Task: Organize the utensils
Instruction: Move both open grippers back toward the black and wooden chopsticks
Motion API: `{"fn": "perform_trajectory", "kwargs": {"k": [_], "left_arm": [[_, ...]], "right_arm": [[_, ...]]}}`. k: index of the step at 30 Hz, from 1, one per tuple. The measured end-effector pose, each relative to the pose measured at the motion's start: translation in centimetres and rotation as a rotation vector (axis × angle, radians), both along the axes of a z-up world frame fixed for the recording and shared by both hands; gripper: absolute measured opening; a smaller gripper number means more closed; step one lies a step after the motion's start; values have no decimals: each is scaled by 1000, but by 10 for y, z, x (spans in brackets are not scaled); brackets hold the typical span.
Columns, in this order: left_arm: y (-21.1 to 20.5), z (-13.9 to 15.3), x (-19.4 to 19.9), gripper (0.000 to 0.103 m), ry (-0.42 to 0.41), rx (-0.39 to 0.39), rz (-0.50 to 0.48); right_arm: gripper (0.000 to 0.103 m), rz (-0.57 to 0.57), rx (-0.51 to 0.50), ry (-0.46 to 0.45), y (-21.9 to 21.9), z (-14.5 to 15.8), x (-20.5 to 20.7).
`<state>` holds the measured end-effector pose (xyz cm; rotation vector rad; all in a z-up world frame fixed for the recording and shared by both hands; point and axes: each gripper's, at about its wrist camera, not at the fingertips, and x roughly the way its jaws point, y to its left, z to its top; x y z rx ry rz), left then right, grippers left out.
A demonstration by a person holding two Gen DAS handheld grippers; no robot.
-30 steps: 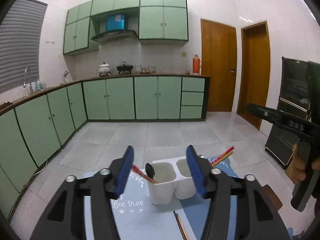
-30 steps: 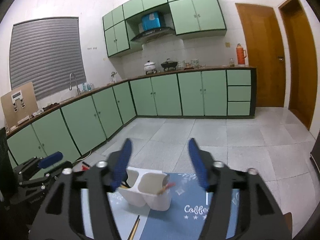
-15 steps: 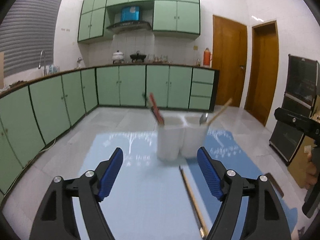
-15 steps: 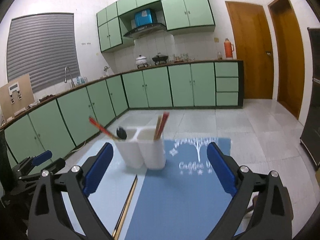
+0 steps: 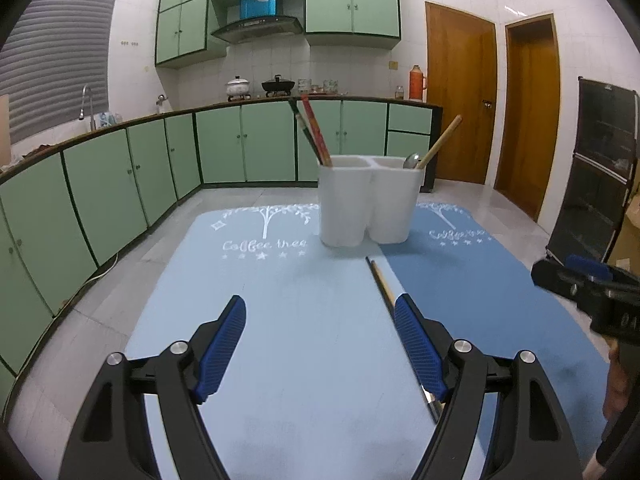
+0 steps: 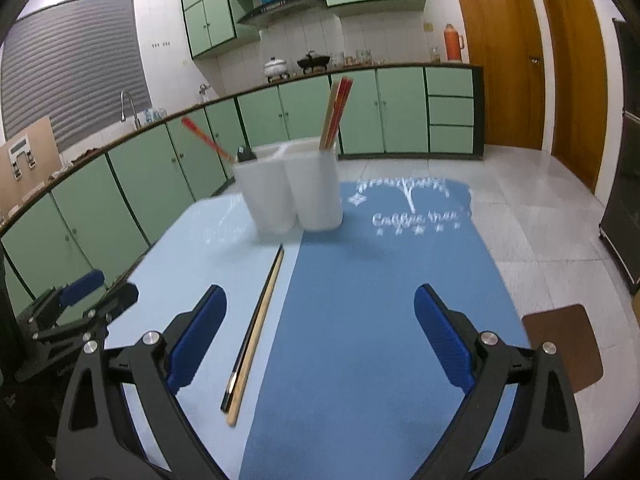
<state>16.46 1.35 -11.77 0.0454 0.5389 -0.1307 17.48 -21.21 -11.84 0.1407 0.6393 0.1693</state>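
Both tongs spread wide, grasping nothing.
We see the chopstick pair point(image 6: 256, 332) lying on the mats' seam before the white utensil holder point(image 6: 294, 188), between left tongs point(image 5: 320, 346) and right tongs point(image 6: 320, 336).

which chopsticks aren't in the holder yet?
The dark-and-tan pair lying flat on the mats in front of the holder. The other chopsticks stand upright in its compartments.
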Motion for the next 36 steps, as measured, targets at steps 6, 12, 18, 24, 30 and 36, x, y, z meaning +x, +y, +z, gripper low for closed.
{"fn": "perform_trajectory", "kwargs": {"k": [6, 12, 18, 24, 30, 36], "left_arm": [[6, -16, -2, 75, 36, 1, 29], [15, -21, -4, 75, 63, -7, 49], [19, -22, -7, 75, 70, -14, 49], [17, -19, -6, 75, 67, -22, 44], [13, -20, -6, 75, 67, -18, 34], [8, -21, -6, 75, 75, -18, 21]], "right_arm": [[83, 33, -34, 63, 18, -23, -12], [72, 138, -63, 150, 43, -42, -23], [57, 205, -100, 201, 64, -56, -31], [47, 207, -154, 220, 69, -67, -32], [41, 166, -122, 224, 53, -64, -28], [42, 182, -106, 223, 53, -66, -30]]}}
